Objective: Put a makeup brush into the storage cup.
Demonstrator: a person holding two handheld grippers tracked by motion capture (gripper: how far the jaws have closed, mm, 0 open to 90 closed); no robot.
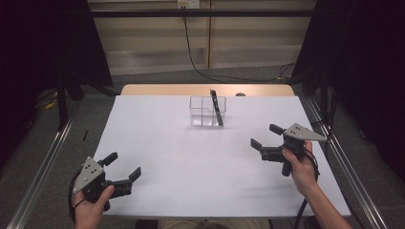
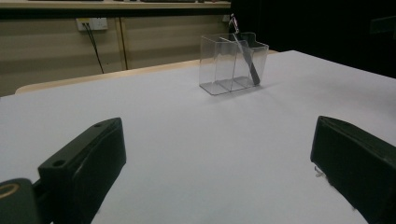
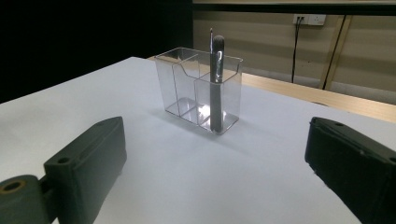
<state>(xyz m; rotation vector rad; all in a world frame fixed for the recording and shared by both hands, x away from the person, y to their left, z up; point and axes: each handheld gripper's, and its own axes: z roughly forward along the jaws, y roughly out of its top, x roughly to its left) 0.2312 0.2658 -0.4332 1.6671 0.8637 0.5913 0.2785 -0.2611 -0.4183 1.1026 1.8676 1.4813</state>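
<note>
Table: white top (image 1: 191, 162), with a strip of bare wood along its far edge (image 1: 157, 89).
Holder: clear plastic organizer (image 1: 202, 110) standing upright at the far middle of the table, well apart from both grippers. In the right gripper view (image 3: 187, 86) inner walls split it into compartments; how many, cannot tell for sure.
Pen: dark grey pen (image 1: 217, 108) stands inside the holder, in the compartment at its right end as seen from the high view. It leans, its lower end on the holder floor and its top above the rim. In the left gripper view (image 2: 246, 55) it slants across the right-hand compartment; in the right gripper view (image 3: 216, 86) it looks close to upright, in the compartment nearest that camera.
Left gripper: (image 1: 125, 167) held in the person's left hand (image 1: 90, 205) at the near left corner of the table, just above the surface. Jaws spread wide, nothing between them, pointing toward the table's middle.
Right gripper: (image 1: 266, 136) held in the person's right hand (image 1: 301, 167) at the right side of the table, nearer the holder than the left one. Jaws spread wide, nothing between them, pointing left toward the holder's side of the table.
Background: wall socket (image 2: 92, 23) with a black cable hanging from it on the far wall.
</note>
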